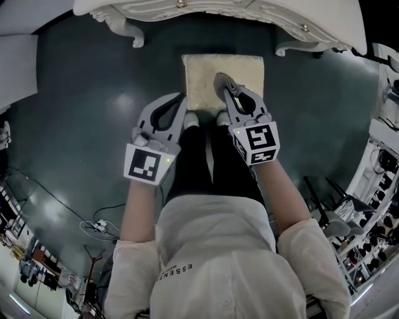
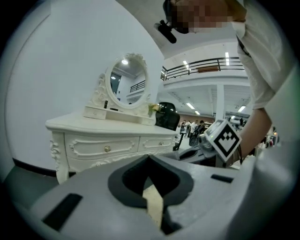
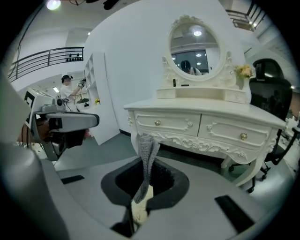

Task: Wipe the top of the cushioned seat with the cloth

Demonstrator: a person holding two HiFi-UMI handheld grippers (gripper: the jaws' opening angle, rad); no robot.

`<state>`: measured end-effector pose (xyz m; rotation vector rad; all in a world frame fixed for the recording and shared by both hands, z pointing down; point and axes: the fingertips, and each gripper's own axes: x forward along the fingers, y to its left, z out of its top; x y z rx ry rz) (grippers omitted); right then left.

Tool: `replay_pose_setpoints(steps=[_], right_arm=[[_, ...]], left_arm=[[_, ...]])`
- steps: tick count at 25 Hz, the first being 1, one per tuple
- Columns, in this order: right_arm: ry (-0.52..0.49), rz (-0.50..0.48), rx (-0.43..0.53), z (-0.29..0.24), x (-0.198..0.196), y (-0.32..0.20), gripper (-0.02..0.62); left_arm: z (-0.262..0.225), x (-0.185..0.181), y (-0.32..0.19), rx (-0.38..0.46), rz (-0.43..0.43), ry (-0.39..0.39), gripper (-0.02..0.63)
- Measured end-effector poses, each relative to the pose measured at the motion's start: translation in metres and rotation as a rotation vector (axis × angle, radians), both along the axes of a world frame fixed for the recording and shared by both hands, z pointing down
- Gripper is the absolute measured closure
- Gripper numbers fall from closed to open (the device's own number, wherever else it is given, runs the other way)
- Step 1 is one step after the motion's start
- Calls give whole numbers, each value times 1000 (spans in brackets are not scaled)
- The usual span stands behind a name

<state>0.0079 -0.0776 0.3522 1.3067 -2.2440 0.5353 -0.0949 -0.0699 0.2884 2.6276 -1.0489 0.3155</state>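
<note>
The cream cushioned seat [image 1: 246, 71] stands on the dark floor just in front of the person's feet. My right gripper [image 1: 220, 79] is over its middle, shut on a grey cloth [image 1: 224, 83]. In the right gripper view the cloth [image 3: 146, 151] sticks up from between the closed jaws, with a sliver of the seat [image 3: 139, 212] showing below. My left gripper [image 1: 180, 98] hovers at the seat's left edge, jaws together and holding nothing. In the left gripper view a strip of the seat [image 2: 153, 205] shows through the slot under the closed tips [image 2: 150, 158].
A white carved dressing table [image 1: 218, 11] with an oval mirror [image 3: 194, 40] stands right behind the seat. A black office chair [image 3: 269, 89] is at its side. Cables [image 1: 100, 225] lie on the floor at the left, and racks of equipment [image 1: 374, 218] line the right.
</note>
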Motion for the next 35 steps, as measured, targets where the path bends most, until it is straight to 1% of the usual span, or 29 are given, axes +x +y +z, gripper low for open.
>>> replay_pose_setpoints(steps=[3,6,10,15,23,27,30,35], right_arm=[[2,-21,-57,41,-8,-14,569],[-5,-44,-123,82,-15,-24,569],[-2,-42,-182,128,-18,-39,568],[-19,-18,-235,178,-27,-61,568],[-24,-56,-302,247,-54,-80,569],[-18,-76,-328,272,-62,-78,569],[-11,-81,-332,286,-61,-77,569],[14,-81,-341,299,-54,-81,568]], left_arm=[[22,-7,-9,-8,-48,-11,604],[49,-15,-15,-32,-84,-13,604],[85,-24,-20,-80,-116,-16,604],[127,-39,-29,-97,-135,-19,604],[189,-44,-41,-91,-127,-37,604],[210,-46,-44,-94,-146,-32,604],[215,-44,-41,-97,-147,-33,604],[205,-37,-40,-43,-122,-57,604]])
